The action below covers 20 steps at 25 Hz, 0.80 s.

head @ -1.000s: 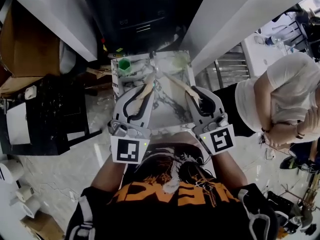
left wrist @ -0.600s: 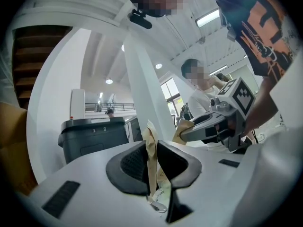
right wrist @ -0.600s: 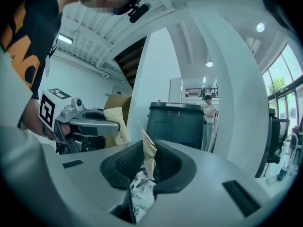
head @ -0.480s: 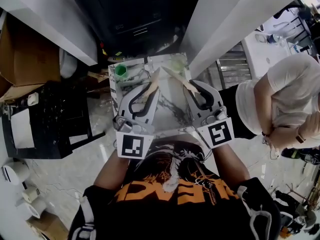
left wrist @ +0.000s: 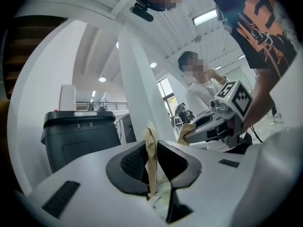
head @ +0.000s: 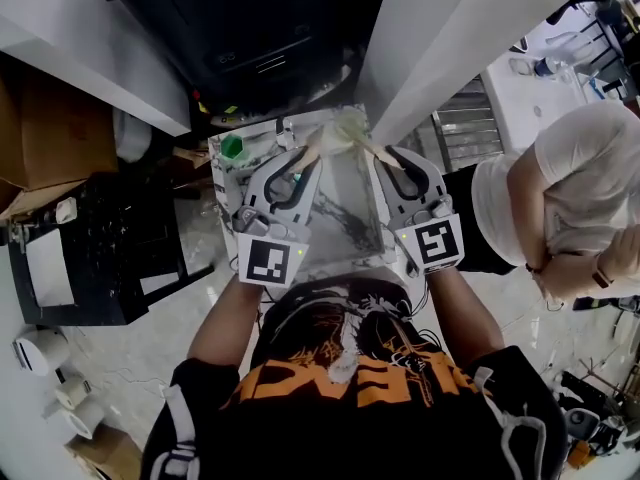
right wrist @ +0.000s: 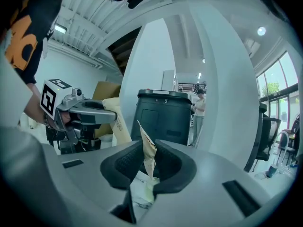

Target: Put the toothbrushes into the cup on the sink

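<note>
Toothbrushes clamped, one per gripper: left gripper [head: 303, 166] on left toothbrush [left wrist: 151, 148], right gripper [head: 388, 164] on right toothbrush [right wrist: 148, 151]; shafts angle inward, tips nearly meeting just short of pale cup [head: 349, 125] at far end of sink [head: 352, 218].

Dark bin [right wrist: 163, 115], white pillar [head: 450, 38], cardboard box [head: 55, 133], bystander in white [head: 585, 183]
</note>
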Tool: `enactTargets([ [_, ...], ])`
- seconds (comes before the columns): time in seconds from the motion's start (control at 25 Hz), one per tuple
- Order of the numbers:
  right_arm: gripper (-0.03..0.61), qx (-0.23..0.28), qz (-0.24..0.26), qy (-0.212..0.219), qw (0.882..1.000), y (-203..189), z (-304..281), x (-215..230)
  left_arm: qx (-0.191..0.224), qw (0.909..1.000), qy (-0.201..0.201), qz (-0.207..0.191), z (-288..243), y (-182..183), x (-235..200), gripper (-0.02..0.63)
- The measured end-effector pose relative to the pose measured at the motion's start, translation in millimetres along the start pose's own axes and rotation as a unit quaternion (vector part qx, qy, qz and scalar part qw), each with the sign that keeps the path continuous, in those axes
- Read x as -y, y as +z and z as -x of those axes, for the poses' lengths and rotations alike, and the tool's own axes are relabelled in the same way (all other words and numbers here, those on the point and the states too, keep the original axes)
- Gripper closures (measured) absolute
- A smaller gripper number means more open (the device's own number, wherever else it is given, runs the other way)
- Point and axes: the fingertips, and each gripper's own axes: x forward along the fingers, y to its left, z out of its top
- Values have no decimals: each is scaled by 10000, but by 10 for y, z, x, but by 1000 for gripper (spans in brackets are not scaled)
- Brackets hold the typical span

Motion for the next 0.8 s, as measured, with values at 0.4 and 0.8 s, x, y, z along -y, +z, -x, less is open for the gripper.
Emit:
enactTargets([
  [0.4,495,-421,-161,75,9990,-476,-285,261,-265,9995,-69,155,-461,-266,172,531],
  [0.8,495,-873,-274,257,9955,-1046,-603,385,-587,9982,-45,87,-650,-426,186,531],
])
